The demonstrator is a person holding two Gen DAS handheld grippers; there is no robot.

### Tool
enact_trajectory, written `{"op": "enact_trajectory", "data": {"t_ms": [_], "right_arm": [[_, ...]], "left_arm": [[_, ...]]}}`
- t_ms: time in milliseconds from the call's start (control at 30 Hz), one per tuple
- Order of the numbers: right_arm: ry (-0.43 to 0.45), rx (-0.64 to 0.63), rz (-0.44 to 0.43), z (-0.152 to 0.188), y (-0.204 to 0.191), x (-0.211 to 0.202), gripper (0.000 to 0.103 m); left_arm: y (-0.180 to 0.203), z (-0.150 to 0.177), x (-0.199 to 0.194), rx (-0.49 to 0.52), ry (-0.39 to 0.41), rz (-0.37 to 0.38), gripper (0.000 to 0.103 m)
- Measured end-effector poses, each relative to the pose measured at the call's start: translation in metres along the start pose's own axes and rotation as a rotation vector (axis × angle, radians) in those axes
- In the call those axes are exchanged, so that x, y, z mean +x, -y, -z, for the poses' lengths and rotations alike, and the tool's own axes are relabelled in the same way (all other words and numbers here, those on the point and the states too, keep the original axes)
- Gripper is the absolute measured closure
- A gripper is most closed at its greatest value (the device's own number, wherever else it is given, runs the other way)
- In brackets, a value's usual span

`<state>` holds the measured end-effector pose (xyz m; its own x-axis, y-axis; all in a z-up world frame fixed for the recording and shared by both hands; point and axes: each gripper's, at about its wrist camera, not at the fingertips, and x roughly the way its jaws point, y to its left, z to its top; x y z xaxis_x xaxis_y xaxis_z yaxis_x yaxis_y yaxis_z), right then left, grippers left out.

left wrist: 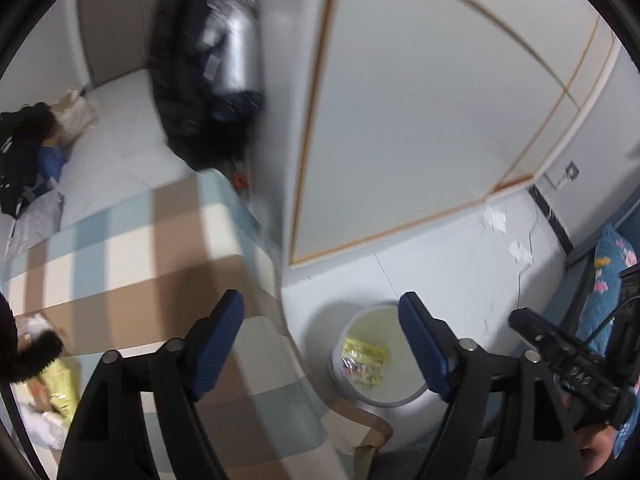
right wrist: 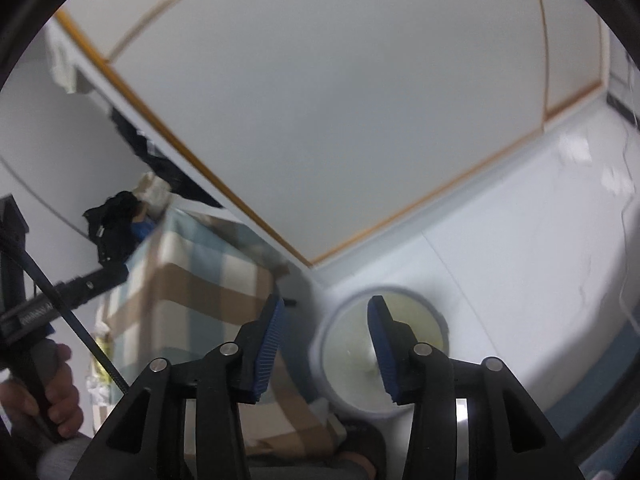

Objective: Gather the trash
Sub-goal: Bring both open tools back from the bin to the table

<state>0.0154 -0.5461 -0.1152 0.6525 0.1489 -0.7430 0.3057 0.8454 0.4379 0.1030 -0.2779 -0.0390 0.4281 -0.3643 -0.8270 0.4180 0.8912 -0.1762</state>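
Two hand-held grippers hang above a white trash bin (left wrist: 378, 360) that stands on the pale floor (left wrist: 440, 264) beside a bed draped in a blue, tan and cream checked cover (left wrist: 132, 248). The left hand-held gripper (left wrist: 320, 344) has its blue-padded jaws spread wide, with nothing between them. Seen past it, the bin holds a yellow printed wrapper (left wrist: 364, 350) and other crumpled packets. The right hand-held gripper (right wrist: 326, 348) also has its jaws parted and empty, and the bin's rim (right wrist: 336, 320) shows blurred behind its pads. More yellow and white wrappers (left wrist: 56, 396) lie on the bed at the left edge of the left wrist view. Behind the bin rises a white cabinet door (left wrist: 420, 100) with thin wood-coloured trim. Dark clothing (left wrist: 24, 156) is heaped at the bed's far end.
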Motion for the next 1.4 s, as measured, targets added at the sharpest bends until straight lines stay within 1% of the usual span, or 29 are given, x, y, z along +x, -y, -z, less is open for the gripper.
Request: {"op": "enact_trajectory", "data": {"t_ms": [200, 233, 300, 333, 500, 533, 600, 633, 800, 933, 1000, 1067, 1233, 1300, 1400], "right_arm": [[0.11, -0.125, -0.014, -0.017, -0.06, -0.041, 0.052], [0.129, -0.152, -0.02, -0.019, -0.073, -0.048, 0.052], [0.157, -0.205, -0.03, -0.021, -0.098, -0.059, 0.046], [0.16, -0.222, -0.036, -0.021, -0.106, -0.061, 0.046], [0.149, -0.283, -0.097, -0.015, -0.154, -0.073, 0.046], [0.15, -0.285, -0.115, -0.013, -0.163, -0.075, 0.045], [0.154, -0.281, -0.155, -0.01, -0.181, -0.076, 0.037], [0.157, -0.281, -0.169, -0.007, -0.19, -0.076, 0.037], [0.145, -0.346, -0.218, 0.01, -0.24, -0.067, 0.036], [0.107, -0.385, -0.257, 0.027, -0.275, -0.048, 0.034], [0.091, -0.41, -0.271, 0.037, -0.29, -0.041, 0.031], [0.085, -0.431, -0.276, 0.044, -0.3, -0.039, 0.028], [0.046, -0.473, -0.28, 0.065, -0.329, -0.015, 0.023], [0.021, -0.491, -0.272, 0.075, -0.338, -0.005, 0.022], [-0.017, -0.515, -0.26, 0.088, -0.347, 0.01, 0.021]], "left_arm": [[-0.037, 0.001, -0.044, -0.045, 0.104, -0.031, 0.024], [-0.039, 0.001, -0.05, -0.05, 0.118, -0.037, 0.024], [-0.05, 0.001, -0.064, -0.063, 0.15, -0.052, 0.02], [-0.055, 0.001, -0.07, -0.07, 0.165, -0.06, 0.018], [-0.086, 0.008, -0.101, -0.112, 0.229, -0.1, 0.017], [-0.092, 0.009, -0.107, -0.119, 0.239, -0.107, 0.017], [-0.104, 0.013, -0.115, -0.128, 0.258, -0.117, 0.017], [-0.11, 0.015, -0.12, -0.131, 0.269, -0.131, 0.017], [-0.141, 0.028, -0.143, -0.154, 0.321, -0.197, 0.017], [-0.171, 0.036, -0.152, -0.205, 0.33, -0.223, 0.016], [-0.186, 0.041, -0.155, -0.231, 0.328, -0.239, 0.016], [-0.201, 0.046, -0.157, -0.254, 0.324, -0.251, 0.016], [-0.23, 0.064, -0.154, -0.298, 0.31, -0.294, 0.016], [-0.24, 0.071, -0.151, -0.321, 0.3, -0.296, 0.015], [-0.254, 0.082, -0.146, -0.356, 0.294, -0.28, 0.015]]}}
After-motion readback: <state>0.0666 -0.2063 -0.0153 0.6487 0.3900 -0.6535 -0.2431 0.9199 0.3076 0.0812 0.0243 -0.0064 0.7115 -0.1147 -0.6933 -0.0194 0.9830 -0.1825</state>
